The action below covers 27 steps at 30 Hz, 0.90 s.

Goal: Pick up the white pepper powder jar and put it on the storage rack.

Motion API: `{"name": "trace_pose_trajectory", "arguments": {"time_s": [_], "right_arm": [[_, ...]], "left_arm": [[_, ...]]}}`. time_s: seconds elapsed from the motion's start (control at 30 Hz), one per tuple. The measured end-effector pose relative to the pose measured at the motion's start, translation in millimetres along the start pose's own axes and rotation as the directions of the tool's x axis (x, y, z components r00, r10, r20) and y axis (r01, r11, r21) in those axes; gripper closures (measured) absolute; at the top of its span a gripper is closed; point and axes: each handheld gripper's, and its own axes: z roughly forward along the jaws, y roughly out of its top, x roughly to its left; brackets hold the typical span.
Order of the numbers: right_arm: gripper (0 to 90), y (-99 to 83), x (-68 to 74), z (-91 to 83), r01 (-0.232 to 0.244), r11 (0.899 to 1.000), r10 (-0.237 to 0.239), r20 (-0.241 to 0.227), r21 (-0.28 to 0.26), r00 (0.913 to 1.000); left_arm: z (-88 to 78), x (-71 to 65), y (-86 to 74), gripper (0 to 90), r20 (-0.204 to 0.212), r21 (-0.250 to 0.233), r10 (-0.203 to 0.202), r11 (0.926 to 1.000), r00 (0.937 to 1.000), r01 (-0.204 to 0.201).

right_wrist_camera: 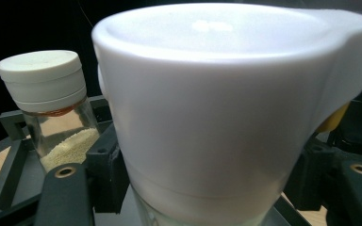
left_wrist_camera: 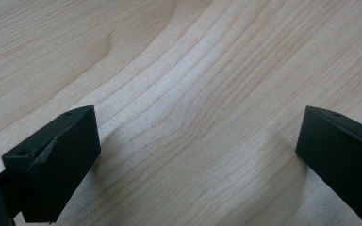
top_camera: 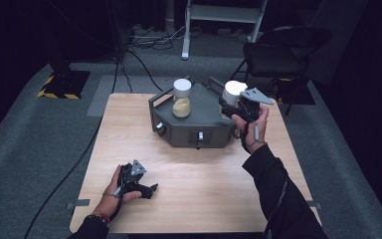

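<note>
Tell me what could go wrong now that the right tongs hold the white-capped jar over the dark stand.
1. The right tongs grip the white-capped jar near its lid, so it may tilt or slip.
2. The second jar, part-filled with yellow grains, stands close by on the dark stand; a sideways swing could knock it over.
3. The left tongs rest open on the table, too far away to steady anything.

A folding chair stands behind the wooden table; cables, probably, trail on the floor.
</note>
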Motion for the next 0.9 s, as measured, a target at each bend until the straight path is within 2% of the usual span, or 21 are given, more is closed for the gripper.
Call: {"name": "trace_pose_trajectory", "arguments": {"time_s": [0.4, 0.9], "right_arm": [[30.0, -2.1, 9.9, 21.1, 0.017, 1.0, -0.017, 0.015, 0.012, 0.9997], [30.0, -12.5, 13.0, 38.2, 0.01, 0.999, -0.012, 0.043, 0.05, 0.999]], "left_arm": [[0.0, 0.0, 0.0, 0.0, 0.0, 0.0, 0.0, 1.0, 1.0, 0.0], [0.0, 0.2, 0.1, 0.0, 0.001, 0.001, 0.0, 1.0, 1.0, 0.0]]}}
